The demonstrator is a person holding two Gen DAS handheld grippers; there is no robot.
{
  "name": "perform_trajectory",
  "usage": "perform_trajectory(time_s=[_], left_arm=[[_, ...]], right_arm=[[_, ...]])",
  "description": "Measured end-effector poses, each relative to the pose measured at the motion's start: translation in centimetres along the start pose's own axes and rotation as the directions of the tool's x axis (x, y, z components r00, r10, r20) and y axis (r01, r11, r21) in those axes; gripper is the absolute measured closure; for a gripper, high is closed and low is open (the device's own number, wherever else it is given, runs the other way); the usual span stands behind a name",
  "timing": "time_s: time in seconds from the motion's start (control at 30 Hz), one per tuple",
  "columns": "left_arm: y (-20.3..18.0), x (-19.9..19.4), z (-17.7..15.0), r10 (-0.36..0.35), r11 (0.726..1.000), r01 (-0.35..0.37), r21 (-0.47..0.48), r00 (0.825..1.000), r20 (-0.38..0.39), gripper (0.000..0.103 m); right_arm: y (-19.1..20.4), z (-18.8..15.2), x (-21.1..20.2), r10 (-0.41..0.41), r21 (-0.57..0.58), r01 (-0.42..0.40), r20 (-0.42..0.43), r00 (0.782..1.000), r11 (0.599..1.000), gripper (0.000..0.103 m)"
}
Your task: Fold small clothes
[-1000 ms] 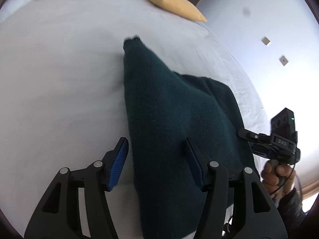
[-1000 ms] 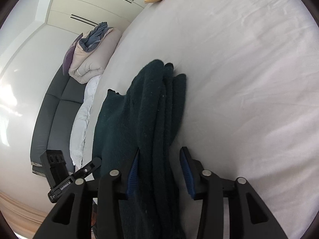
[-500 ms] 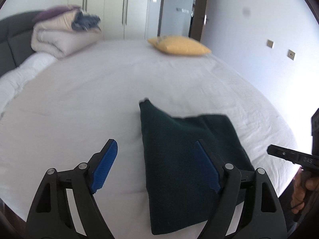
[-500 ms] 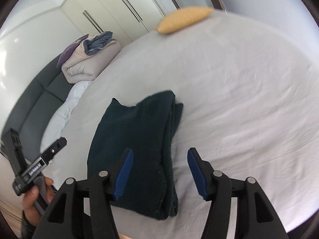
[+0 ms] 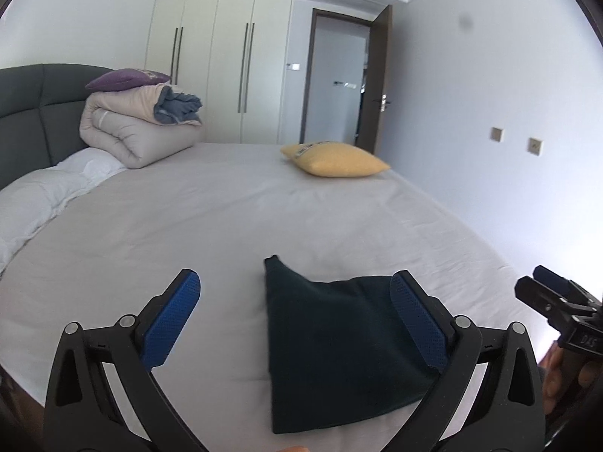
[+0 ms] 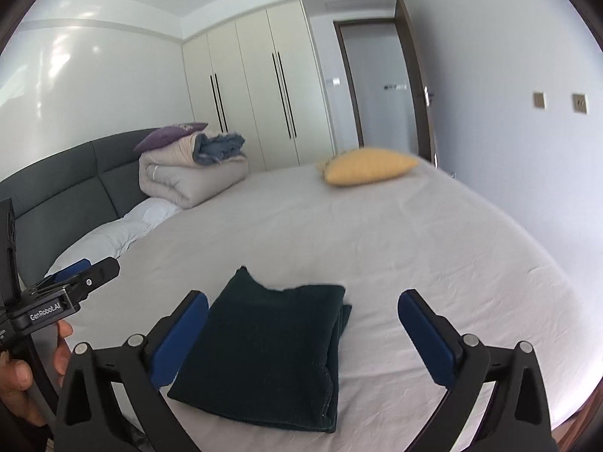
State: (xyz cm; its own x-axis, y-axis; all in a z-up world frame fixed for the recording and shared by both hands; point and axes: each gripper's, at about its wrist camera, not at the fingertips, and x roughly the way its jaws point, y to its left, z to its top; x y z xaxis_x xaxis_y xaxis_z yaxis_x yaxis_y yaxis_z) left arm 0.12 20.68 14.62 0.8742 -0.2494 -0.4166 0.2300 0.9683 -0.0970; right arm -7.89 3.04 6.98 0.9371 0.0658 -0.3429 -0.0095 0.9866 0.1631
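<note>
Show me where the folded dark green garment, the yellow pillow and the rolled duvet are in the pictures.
folded dark green garment (image 6: 271,350): right wrist view, middle of its top layer.
yellow pillow (image 5: 335,160): left wrist view, middle of its upper face.
rolled duvet (image 5: 132,137): left wrist view, beige outer roll near the headboard.

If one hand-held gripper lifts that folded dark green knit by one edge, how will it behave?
The folded knit would likely flop and unfold: its stacked layers lie loose at the right edge. It looks thick and soft, so probably not slippery. On the bed sheet, pushing may bunch it.

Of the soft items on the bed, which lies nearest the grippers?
The dark green folded garment, lying flat just ahead of both open grippers; the yellow pillow and rolled duvet sit far back.
</note>
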Motion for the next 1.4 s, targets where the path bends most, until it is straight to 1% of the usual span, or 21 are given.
perform_trajectory(time_s=[0.03,0.13,0.2,0.27,0.47,0.53,0.6,0.67,0.73,0.8,0.87,0.9,0.93,1.13,1.23,1.4], left_arm=[[0.0,-0.2,0.1,-0.011,1.000,0.011,-0.004,1.000,-0.004,0.000],[-0.2,-1.0,0.2,-0.003,1.000,0.003,0.003,1.000,0.003,0.000],[-0.5,-2.1,0.0,0.041,0.999,-0.041,0.024,0.999,0.034,0.000],[-0.9,-3.2,-0.3,0.089,0.994,-0.093,0.051,0.992,0.087,0.000],[-1.4,-4.4,-1.0,0.169,0.982,-0.177,0.072,0.981,0.095,0.000],[-1.2,-4.1,-1.2,0.184,0.980,-0.188,0.065,0.981,0.066,0.000],[-1.0,-3.6,-1.5,0.201,0.978,-0.202,0.060,0.979,0.019,0.000],[-0.8,-2.9,-1.9,0.204,0.978,-0.202,0.051,0.979,-0.029,0.000],[-0.4,-1.9,-2.4,0.189,0.982,-0.186,0.040,0.979,-0.078,0.000],[0.0,-0.5,-3.1,0.190,0.982,-0.188,0.028,0.973,-0.129,0.000],[0.2,0.1,-3.8,0.205,0.979,-0.205,0.017,0.965,-0.165,0.000],[0.7,1.5,-3.9,0.211,0.977,-0.211,0.015,0.962,-0.176,0.000],[0.9,2.0,-4.2,0.214,0.977,-0.215,0.014,0.959,-0.187,0.000],[1.1,4.1,-5.4,0.191,0.981,-0.195,0.010,0.951,-0.244,0.000],[1.0,5.1,-6.1,0.194,0.980,-0.196,0.021,0.942,-0.272,0.000],[1.0,6.3,-7.0,0.182,0.983,-0.185,0.021,0.935,-0.303,0.000]], right_arm=[[0.1,0.1,-0.2,-0.006,-0.003,0.006,0.002,1.000,1.000,0.000],[0.0,0.2,-1.0,-0.029,-0.008,0.030,0.020,0.999,1.000,0.000],[-0.1,0.1,-1.3,-0.052,-0.012,0.052,0.028,0.998,0.999,0.000],[-0.1,0.0,-1.6,-0.059,-0.008,0.059,0.033,0.998,0.998,0.000],[0.0,-0.1,-1.5,-0.073,0.001,0.073,0.019,0.997,0.997,0.000],[0.1,-0.1,-1.4,-0.090,-0.014,0.090,0.003,0.996,0.996,0.000],[0.4,-0.3,-0.9,-0.113,-0.029,0.112,-0.040,0.993,0.993,0.000],[0.5,-0.6,-0.4,-0.107,-0.018,0.106,-0.090,0.990,0.994,0.000],[0.6,-1.1,0.4,-0.099,0.000,0.101,-0.158,0.982,0.995,0.000],[0.8,-1.6,1.0,-0.097,0.010,0.101,-0.206,0.974,0.995,0.000],[1.1,-1.9,1.4,-0.101,0.008,0.106,-0.226,0.969,0.994,0.000],[1.3,-1.9,1.5,-0.109,0.002,0.113,-0.234,0.966,0.994,0.000],[1.4,-2.0,1.6,-0.115,-0.004,0.118,-0.239,0.964,0.993,0.000],[1.7,-2.7,2.5,-0.131,-0.005,0.135,-0.277,0.952,0.991,0.000],[1.7,-3.0,2.8,-0.131,-0.003,0.136,-0.294,0.947,0.991,0.000],[2.0,-3.3,3.2,-0.139,-0.018,0.140,-0.305,0.942,0.990,0.000]])
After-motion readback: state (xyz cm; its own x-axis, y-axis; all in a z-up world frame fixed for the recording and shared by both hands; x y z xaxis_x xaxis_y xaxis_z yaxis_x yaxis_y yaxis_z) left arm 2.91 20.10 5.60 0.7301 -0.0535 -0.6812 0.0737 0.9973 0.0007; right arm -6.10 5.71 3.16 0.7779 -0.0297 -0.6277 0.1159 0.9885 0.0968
